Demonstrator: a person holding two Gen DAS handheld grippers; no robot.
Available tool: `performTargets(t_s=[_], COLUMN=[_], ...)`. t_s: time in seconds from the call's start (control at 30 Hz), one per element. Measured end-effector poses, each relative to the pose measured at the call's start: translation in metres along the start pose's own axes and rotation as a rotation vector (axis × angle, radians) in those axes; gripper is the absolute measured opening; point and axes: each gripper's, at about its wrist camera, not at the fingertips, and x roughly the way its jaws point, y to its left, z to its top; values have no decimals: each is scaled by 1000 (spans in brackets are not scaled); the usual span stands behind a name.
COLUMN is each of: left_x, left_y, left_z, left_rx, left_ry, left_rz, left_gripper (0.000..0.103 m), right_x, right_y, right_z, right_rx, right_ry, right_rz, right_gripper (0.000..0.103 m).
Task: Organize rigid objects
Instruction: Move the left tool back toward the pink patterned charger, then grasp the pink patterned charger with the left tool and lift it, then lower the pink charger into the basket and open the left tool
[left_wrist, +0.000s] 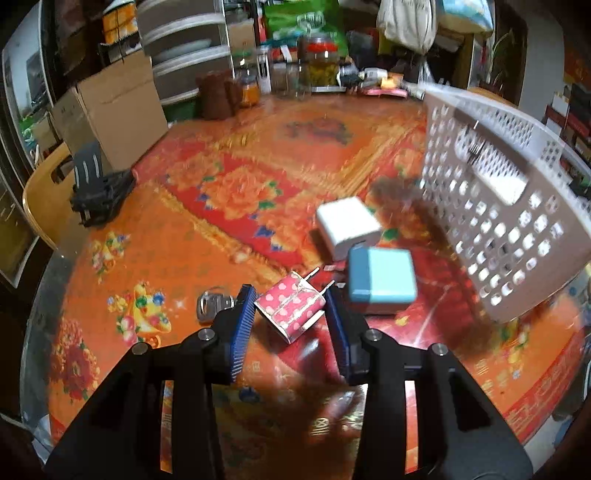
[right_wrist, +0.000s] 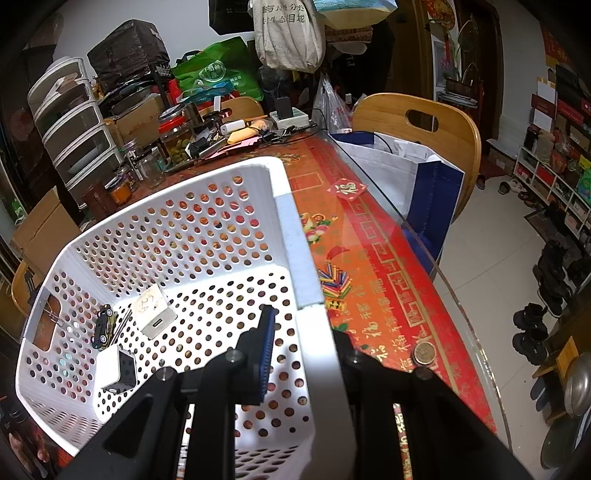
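Three chargers lie on the patterned table (left_wrist: 177, 229) ahead of the left gripper (left_wrist: 291, 314): going left to right, the pink dotted charger (left_wrist: 290, 308), the white charger (left_wrist: 347, 225) behind it, and the blue charger (left_wrist: 382, 280) nearest the basket (left_wrist: 491, 206). A set of keys (left_wrist: 210, 304) lies just left of the claw. The blue pads bracket the pink charger and look pressed to its sides, prongs pointing away, so I judge the pick-up step is in hand; next it calls for a lift and a carry rightward over the basket's rim.

Only the right wrist view shows the basket's inside: a toy car (right_wrist: 102, 326), a white adapter (right_wrist: 153, 312) and a dice-like cube (right_wrist: 118, 369) already rest on its floor. It also shows the right gripper (right_wrist: 314, 354) clamped on the basket wall, steadying it, and a coin (right_wrist: 424, 352) on the table beyond.
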Motion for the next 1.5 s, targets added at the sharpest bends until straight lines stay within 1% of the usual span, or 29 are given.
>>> performTargets(t_s=[0.17,0.27,0.43,0.47,0.6,0.73,0.8,0.9,1.0,1.1,1.17,1.2,1.33,1.43,1.5], left_x=[-22,-36,-69,-78,-104,-116,-116,-111,-103,-91,-86,-82,-60,-39,-26], left_y=[-1,4,1,-3,-18,-49,-70,-100,-130,-150,-157,-160,-179,-198,-213], left_z=[15,32,73,85,118,135,142,145,146,148,148,149,154,154,152], left_rx=[-4,-28,-34,-29,-2,66,106,153,202,226,227,228,249,289,323], left_ry=[-54,-77,-160,-182,-256,-309,-320,-312,-289,-258,-242,-226,-136,-72,-23], left_rz=[52,73,116,130,143,151,135,106,97,93,90,89,42,48,39], left_gripper=[36,36,36,36,36,36,36,36,36,36,36,36,36,36,36], right_x=[0,0,0,0,1,0,0,1,1,1,1,1,1,1,2], right_y=[0,1,2,2,2,1,1,2,2,2,2,2,2,1,1], right_z=[0,0,0,0,0,0,0,0,1,0,1,1,1,1,1], right_rx=[-2,-3,-7,-6,-7,-10,-10,-10,-14,-14,-13,-13,-13,-12,-13], right_ry=[0,-1,0,-1,-1,-2,-3,-4,-2,-3,-6,-8,-13,-14,-13], right_rz=[1,4,10,11,11,14,17,20,23,27,30,30,33,41,43], right_gripper=[19,19,19,19,19,19,19,19,19,19,19,19,19,20,21])
